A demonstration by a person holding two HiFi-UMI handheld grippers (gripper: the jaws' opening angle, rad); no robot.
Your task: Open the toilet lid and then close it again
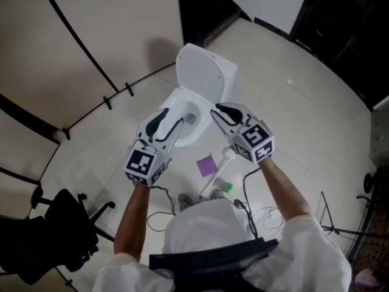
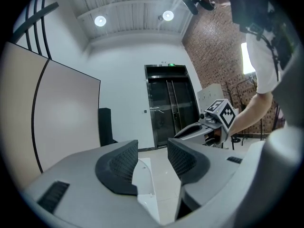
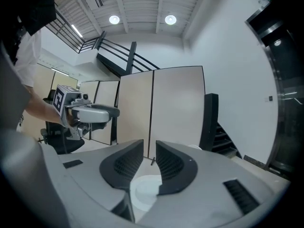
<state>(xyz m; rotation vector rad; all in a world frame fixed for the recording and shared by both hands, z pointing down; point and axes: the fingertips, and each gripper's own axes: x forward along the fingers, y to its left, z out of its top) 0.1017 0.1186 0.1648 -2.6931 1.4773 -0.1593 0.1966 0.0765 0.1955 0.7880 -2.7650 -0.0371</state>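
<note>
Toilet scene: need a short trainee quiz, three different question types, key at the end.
1. True or false: the toilet lid stands raised.
2. What colour is the flat sheet on the floor near the toilet? A purple, B red, C blue.
3. Fill in: of the left gripper and the right gripper, the one clamped on the lid is ____ (left, right or neither).
Key: 1 true; 2 A; 3 neither, both have their jaws apart with nothing gripped.

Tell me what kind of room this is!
Likely an office or lab hall, not a real bathroom: the toilet stands on open floor beside a partition, an office chair is near, and there are lift doors.
</note>
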